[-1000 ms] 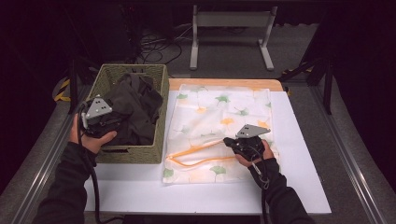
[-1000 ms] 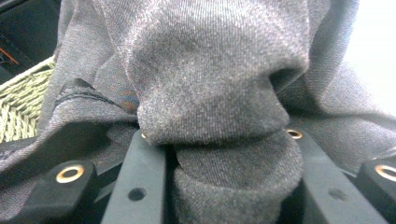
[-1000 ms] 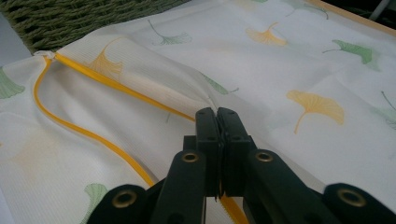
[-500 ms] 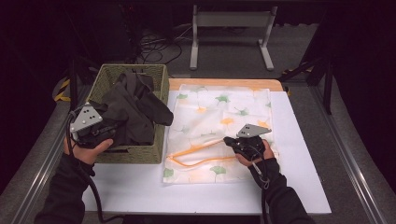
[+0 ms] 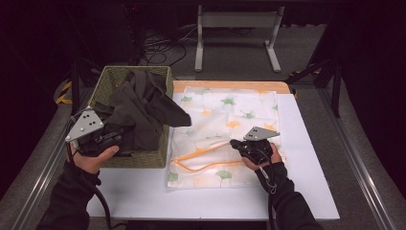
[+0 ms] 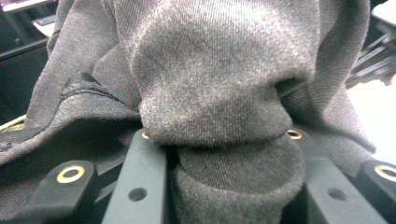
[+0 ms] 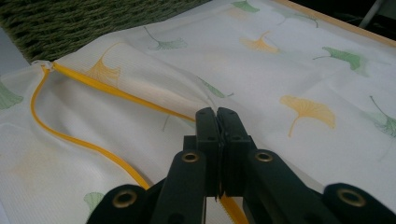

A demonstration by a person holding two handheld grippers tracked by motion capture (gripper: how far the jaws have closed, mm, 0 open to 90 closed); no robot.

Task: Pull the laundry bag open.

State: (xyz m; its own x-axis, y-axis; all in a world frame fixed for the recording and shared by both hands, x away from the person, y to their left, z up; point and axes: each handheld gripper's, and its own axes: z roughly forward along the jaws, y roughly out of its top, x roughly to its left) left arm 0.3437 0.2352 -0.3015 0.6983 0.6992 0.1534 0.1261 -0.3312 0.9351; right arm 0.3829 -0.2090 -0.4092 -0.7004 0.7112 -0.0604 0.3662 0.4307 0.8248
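Left gripper [image 5: 107,139] jaws clamp the dark garment [image 5: 143,108]; right gripper [image 7: 217,114] pinches the bag [image 5: 239,110] zipper edge.

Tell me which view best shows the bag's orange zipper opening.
The right gripper view: the orange zipper opening of the white leaf-print mesh bag gapes close-up, the right tool pinching its upper edge. The high view shows it smaller. The left gripper view shows dark cloth.

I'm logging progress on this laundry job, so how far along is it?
Early to midway. Done: the mesh laundry bag lies flat with its orange zipper open, the right gripper shut on the zipper edge. In hand: the left gripper clamps the dark garment, lifted partly out of the woven basket. Left: moving it into the bag and zipping it shut.
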